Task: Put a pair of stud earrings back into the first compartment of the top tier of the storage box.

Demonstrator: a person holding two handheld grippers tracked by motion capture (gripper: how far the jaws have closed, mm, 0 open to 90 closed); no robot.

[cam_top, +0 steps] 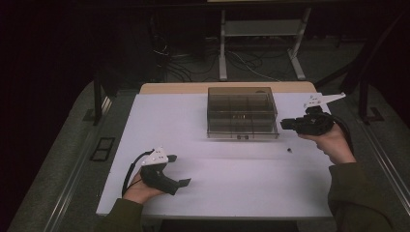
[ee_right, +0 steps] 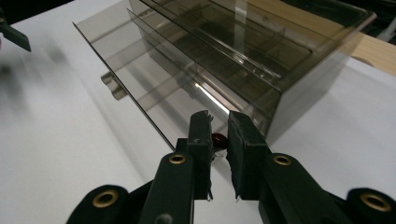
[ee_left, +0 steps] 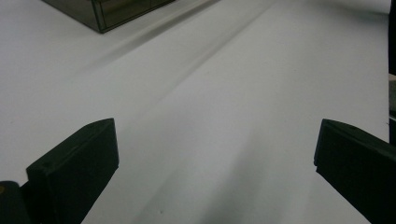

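A smoky see-through compartment box (cam_top: 241, 113) stands at the back middle of the white table (cam_top: 217, 183). My right gripper (cam_top: 283, 124) hovers by the box's right front corner, pointing left. In the right gripper view the right gripper (ee_right: 219, 119) is shut on a small dark red piece (ee_right: 218, 139), just in front of the box (ee_right: 224, 60), whose latch tab (ee_right: 114, 86) sticks out of one side. My left gripper (cam_top: 179, 170) rests at the front left, jaws wide apart. Bare table lies between the tips of the left gripper (ee_left: 215, 154), with the box corner (ee_left: 107, 11) farther off.
A tiny dark piece (cam_top: 289, 150) lies on the table below the right gripper. A wooden strip (cam_top: 227, 88) runs along the table's far edge. Beyond it are a grey frame (cam_top: 261, 29) and cables on the dark floor.
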